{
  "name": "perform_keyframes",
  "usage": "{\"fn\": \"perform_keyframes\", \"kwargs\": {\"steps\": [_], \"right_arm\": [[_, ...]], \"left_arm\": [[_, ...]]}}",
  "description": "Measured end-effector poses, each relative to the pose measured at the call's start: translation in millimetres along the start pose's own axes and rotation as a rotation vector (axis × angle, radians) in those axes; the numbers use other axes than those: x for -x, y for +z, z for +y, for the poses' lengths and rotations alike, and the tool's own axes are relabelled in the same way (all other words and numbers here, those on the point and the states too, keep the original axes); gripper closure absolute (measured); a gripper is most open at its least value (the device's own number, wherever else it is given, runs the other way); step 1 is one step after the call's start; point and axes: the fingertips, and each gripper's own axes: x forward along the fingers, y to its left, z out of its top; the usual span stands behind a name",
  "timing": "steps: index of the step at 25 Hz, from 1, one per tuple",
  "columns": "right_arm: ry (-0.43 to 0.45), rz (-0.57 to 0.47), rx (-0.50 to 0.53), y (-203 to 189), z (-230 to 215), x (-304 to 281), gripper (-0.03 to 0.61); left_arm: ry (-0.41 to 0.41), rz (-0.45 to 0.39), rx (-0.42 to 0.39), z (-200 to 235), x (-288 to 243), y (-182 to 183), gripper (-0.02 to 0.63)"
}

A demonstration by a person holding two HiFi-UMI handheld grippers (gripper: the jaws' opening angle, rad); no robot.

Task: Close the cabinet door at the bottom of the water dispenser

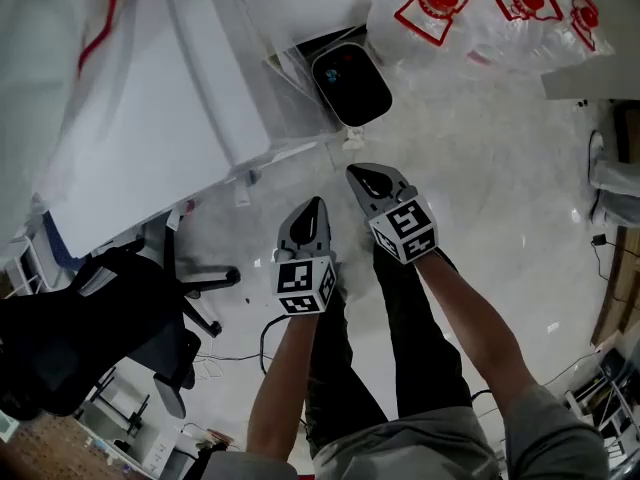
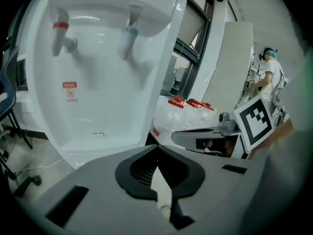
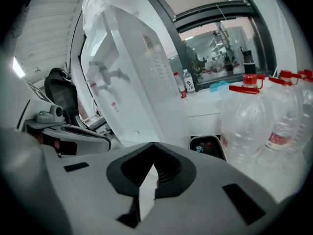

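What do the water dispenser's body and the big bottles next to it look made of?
The water dispenser: smooth white shell with a soft sheen and moulded curves, probably plastic. The bottles: clear, thin-looking walls with red caps, most likely plastic too.

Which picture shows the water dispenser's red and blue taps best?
The left gripper view: the red tap and blue tap face it, large. The right gripper view shows them small, sideways. The head view shows the white water dispenser from above, no taps.
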Motion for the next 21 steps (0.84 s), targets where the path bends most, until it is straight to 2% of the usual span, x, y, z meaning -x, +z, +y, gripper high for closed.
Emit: {"fn": "perform_keyframes", "kwargs": {"steps": [10,21], "right_arm": [[-0.055,-0.112,-0.038,84.1,60.7,81.4,0.571],[-0.088,-0.213,-0.046,183.7,150.9,194.3,0.571]], "left_arm": [[-0.058,-0.081,-0.067,-25.8,81.9,86.6,0.606],[-0.158,-0.167,-0.126,-93.5,206.2,171.9,0.606]]}}
